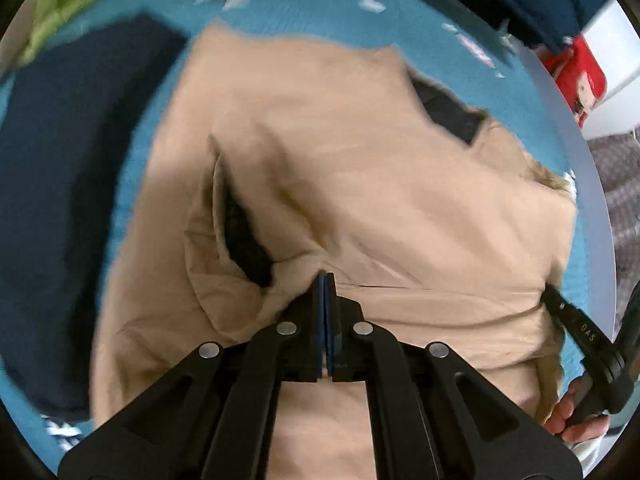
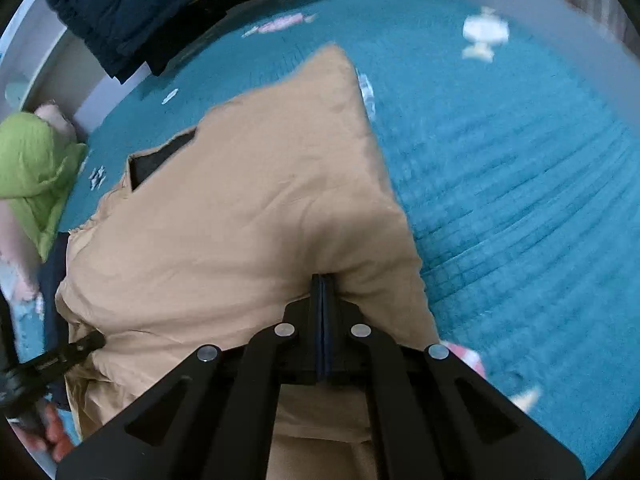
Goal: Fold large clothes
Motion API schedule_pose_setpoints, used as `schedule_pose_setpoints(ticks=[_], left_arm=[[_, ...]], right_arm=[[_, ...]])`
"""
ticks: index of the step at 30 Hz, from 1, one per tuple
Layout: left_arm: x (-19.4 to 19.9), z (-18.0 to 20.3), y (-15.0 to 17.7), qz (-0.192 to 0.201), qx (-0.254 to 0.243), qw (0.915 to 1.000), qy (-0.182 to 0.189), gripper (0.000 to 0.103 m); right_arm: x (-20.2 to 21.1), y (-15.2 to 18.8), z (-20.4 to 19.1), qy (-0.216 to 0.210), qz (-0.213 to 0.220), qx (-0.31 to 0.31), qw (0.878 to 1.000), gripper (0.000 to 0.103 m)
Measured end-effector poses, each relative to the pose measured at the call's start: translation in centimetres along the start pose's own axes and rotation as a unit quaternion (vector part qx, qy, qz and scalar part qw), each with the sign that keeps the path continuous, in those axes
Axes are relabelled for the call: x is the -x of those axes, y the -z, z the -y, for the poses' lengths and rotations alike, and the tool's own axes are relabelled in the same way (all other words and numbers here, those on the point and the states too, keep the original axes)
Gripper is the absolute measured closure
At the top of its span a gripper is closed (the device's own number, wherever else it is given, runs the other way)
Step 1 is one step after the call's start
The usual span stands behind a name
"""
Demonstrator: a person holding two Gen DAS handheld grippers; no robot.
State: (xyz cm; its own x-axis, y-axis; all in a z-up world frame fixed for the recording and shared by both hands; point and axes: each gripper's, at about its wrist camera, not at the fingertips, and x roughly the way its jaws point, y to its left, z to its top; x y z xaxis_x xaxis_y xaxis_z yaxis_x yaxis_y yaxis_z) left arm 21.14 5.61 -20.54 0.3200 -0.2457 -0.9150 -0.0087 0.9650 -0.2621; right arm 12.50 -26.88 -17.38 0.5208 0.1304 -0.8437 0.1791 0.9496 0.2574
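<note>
Tan padded fabric, a large beige jacket [image 1: 360, 184] with a dark lining, lies spread across the teal quilted bedspread [image 2: 520, 200]. Both black tools pinch its near edge: the left tool [image 1: 327, 276] is clamped on a fold by a dark opening, the right tool [image 2: 323, 278] on the hem. A dark navy garment [image 1: 68, 200] lies beside the jacket.
</note>
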Motion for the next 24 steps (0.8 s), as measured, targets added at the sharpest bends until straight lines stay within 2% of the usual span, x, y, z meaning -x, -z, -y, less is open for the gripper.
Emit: schedule_pose_setpoints(ticks=[3,5,8,9,10,11,12,13,14,16,17,18,20,22,24], left_arm=[[3.0,2.1,-1.0,0.054,-0.047,0.9974,0.009,0.100],[3.3,2.8,-2.1,0.070,-0.047,0.9961,0.025,0.099],[0.8,2.9,-3.6,0.057,-0.027,0.9971,0.043,0.099],[-0.9,2.8,-4.1,0.043,-0.024,0.9985,0.026,0.099],[-2.4,2.5,-4.1,0.030,-0.021,0.9993,0.006,0.100],[-4.5,1.6,-4.1,0.010,-0.015,0.9996,-0.022,0.101],[-5.6,0.6,-3.9,0.004,-0.007,0.9998,-0.016,0.101],[-5.6,-0.3,-3.7,0.020,0.003,0.9998,0.008,0.101],[-5.2,-0.8,-3.7,0.018,0.008,0.9997,0.013,0.101],[-4.0,-1.3,-4.1,0.023,0.021,0.9995,-0.008,0.101],[-3.2,-1.9,-4.5,0.038,0.027,0.9983,-0.034,0.101],[-3.0,-2.3,-4.7,0.041,0.035,0.9979,-0.035,0.101],[-3.9,-4.0,-5.4,0.020,0.073,0.9971,0.000,0.101],[-5.5,-4.9,-5.6,0.012,0.098,0.9948,0.024,0.101],[-5.6,-4.7,-5.2,0.019,0.101,0.9945,0.020,0.101]], right_arm=[[1.7,-1.1,-3.3,-0.042,0.028,0.038,0.998,0.100],[0.7,-2.1,-6.1,-0.084,0.029,0.052,0.995,0.100],[-2.2,-2.8,-10.0,-0.096,0.006,0.090,0.991,0.100],[-3.7,-2.8,-11.0,-0.105,-0.009,0.101,0.989,0.100],[-5.1,-2.8,-11.6,-0.094,-0.021,0.110,0.989,0.100],[-5.8,-3.1,-11.4,-0.072,-0.030,0.116,0.990,0.103],[-7.3,-3.4,-10.5,-0.042,-0.036,0.112,0.992,0.103],[-7.7,-3.7,-9.1,-0.032,-0.038,0.097,0.994,0.103],[-7.7,-4.0,-7.6,-0.028,-0.041,0.076,0.996,0.103],[-6.4,-5.0,-4.4,-0.016,-0.029,0.038,0.999,0.103],[-5.6,-5.5,-3.2,0.009,-0.016,0.033,0.999,0.103],[-5.0,-6.1,-1.9,0.030,-0.004,0.026,0.999,0.103],[-5.5,-6.8,0.5,0.027,-0.008,-0.010,1.000,0.103],[-7.1,-6.4,1.5,0.021,-0.021,-0.015,0.999,0.103],[-7.8,-6.0,1.5,0.027,-0.008,0.002,1.000,0.103]])
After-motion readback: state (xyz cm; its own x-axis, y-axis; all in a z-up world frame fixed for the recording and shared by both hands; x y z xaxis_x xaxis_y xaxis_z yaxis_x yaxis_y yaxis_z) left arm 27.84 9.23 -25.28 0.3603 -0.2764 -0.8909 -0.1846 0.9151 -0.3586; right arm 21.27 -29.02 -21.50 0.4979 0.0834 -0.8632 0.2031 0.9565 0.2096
